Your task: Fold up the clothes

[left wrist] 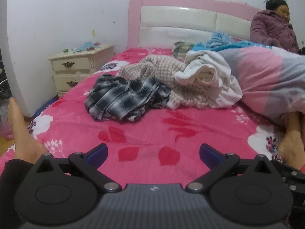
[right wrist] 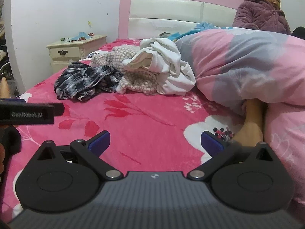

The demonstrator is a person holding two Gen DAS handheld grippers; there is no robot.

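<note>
A heap of unfolded clothes lies mid-bed on the pink floral bedspread: a black-and-white plaid garment in front, a beige checked knit behind it, and a white garment to the right. My left gripper hovers open over bare bedspread, well short of the heap. My right gripper is open too, nothing between its blue pads. The left gripper's body shows at the left edge of the right wrist view.
A bulky pink-and-grey quilt fills the bed's right side, with a bare foot under its edge. Another bare foot is at the left. A person in a purple robe sits by the pink headboard. A cream nightstand stands left.
</note>
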